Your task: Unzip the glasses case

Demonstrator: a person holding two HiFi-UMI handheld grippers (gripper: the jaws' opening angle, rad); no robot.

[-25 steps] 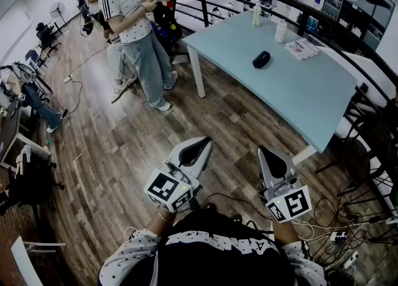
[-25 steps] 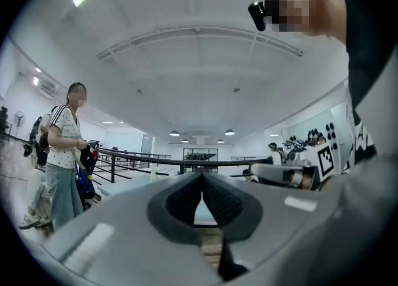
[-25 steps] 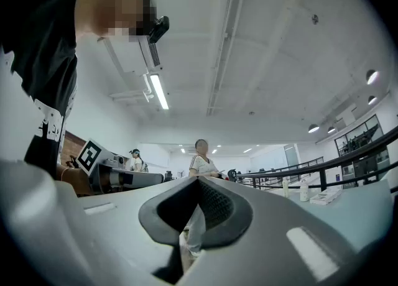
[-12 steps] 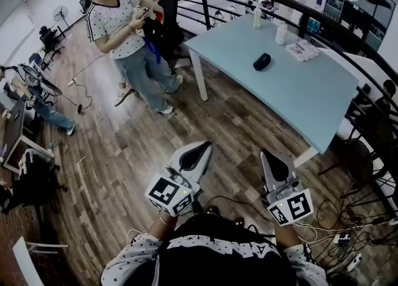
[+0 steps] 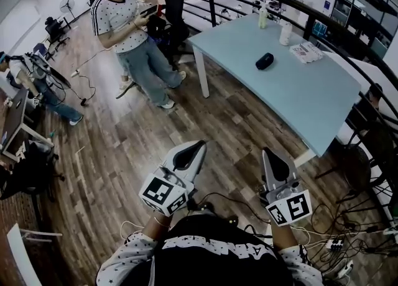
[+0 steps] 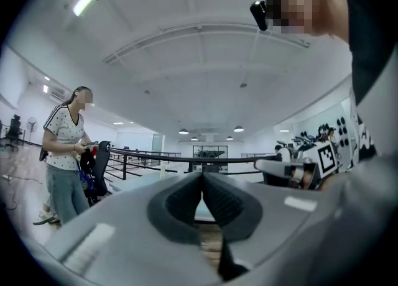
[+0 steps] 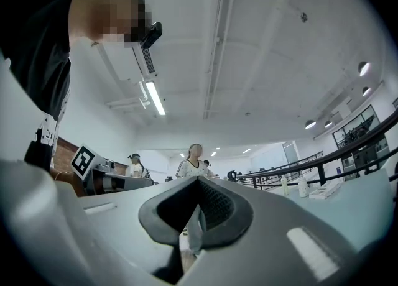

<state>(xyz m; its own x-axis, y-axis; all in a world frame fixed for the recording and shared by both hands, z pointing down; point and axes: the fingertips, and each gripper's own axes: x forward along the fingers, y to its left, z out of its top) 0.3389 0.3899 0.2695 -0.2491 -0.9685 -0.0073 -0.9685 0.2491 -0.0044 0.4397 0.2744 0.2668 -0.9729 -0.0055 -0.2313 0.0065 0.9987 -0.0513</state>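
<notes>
on the table (image 5: 298, 95), glasses case (image 5: 264, 61)

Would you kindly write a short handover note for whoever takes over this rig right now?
Left gripper: jaws together, nothing between them.
Right gripper: jaws together, empty, held beside the left one.
Glasses case: dark, lying on the light blue table, far ahead of both grippers. Its zip is too small to read from here.
Done: nothing; the case is untouched.
Left: approach the table, steady the case with one gripper, and pull the zip open with the other.
</notes>
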